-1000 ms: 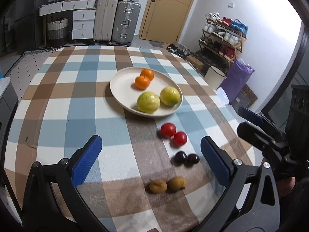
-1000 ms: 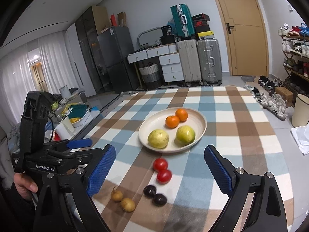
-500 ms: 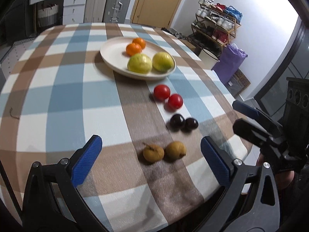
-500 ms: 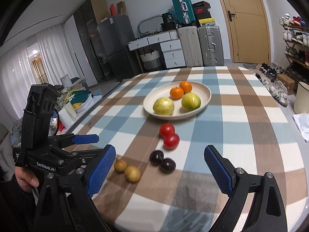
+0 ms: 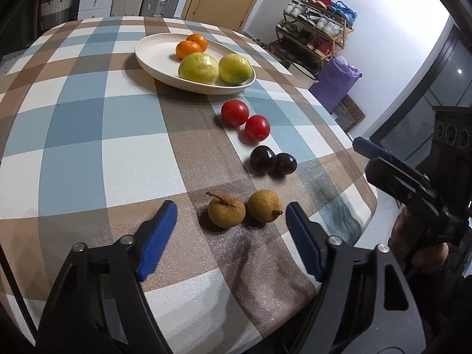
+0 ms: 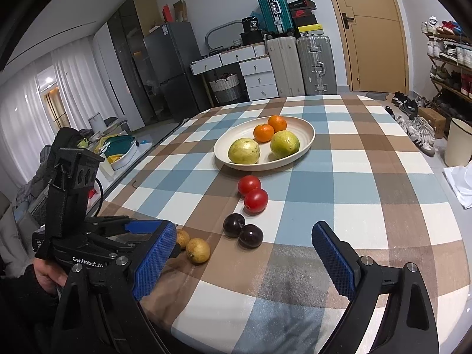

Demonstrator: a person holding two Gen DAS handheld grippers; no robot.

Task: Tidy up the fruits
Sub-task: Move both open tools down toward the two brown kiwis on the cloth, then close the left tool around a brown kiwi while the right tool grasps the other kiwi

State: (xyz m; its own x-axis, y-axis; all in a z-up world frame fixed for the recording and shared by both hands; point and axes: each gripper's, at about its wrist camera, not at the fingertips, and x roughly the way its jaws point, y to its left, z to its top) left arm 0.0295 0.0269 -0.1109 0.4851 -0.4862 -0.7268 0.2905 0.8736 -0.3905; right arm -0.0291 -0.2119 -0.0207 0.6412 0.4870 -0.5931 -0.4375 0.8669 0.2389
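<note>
Checked cloth [image 5: 88,124] covers the table, and behind it stand suitcases [image 6: 301,65], a fridge [image 6: 168,70] and a shoe rack [image 5: 315,26]. On the cloth a plate [image 5: 153,56] holds two oranges [image 5: 191,45] and two green fruits [image 5: 215,66], each pair touching, so it seems that the fruits are sorted by kind. Below the plate three more pairs lie in a line on the cloth: tomatoes [image 5: 246,121], plums [image 5: 273,162] and brown fruits [image 5: 244,211]. The left tongs [image 5: 231,221] are open and empty, low over the cloth, with the brown fruits just ahead between the blue pads [image 5: 157,236]; I judge this pair is the next to be taken. The right tongs [image 6: 244,259] are open and empty too, near the table edge, with the plums just in front. Nothing blocks either tongs, but the two brown fruits touch, so closing on one may push the other.
</note>
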